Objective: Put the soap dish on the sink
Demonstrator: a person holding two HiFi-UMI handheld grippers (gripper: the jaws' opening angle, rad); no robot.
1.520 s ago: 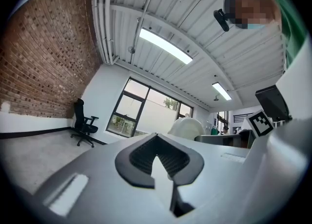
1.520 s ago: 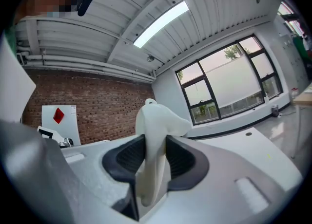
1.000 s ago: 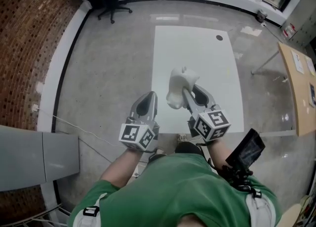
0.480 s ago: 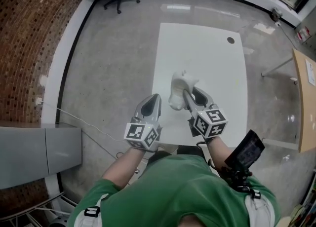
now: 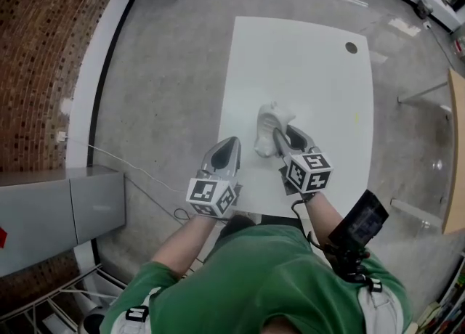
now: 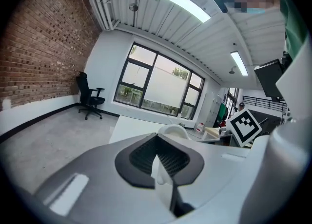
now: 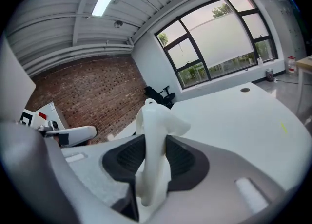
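White soap dish (image 7: 155, 130) is pinched edgewise in my right gripper (image 5: 282, 139); my left gripper (image 5: 229, 145) is closed, empty. Such a thin hold could pivot, dropping it onto the table (image 5: 305, 71).

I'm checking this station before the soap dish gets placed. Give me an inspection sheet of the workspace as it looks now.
Surface: white table, bare apart from a dark round cable hole near a far corner.
Job's things: white soap dish, held over the near part of the table; no sink seen.
Clutter: nothing seen.
Grippers: right gripper shut on the soap dish; left gripper jaws together, holding nothing.
Cables: thin cable lying on the floor left of the table.
Surroundings: brick wall, office chair, grey cabinet, windows.
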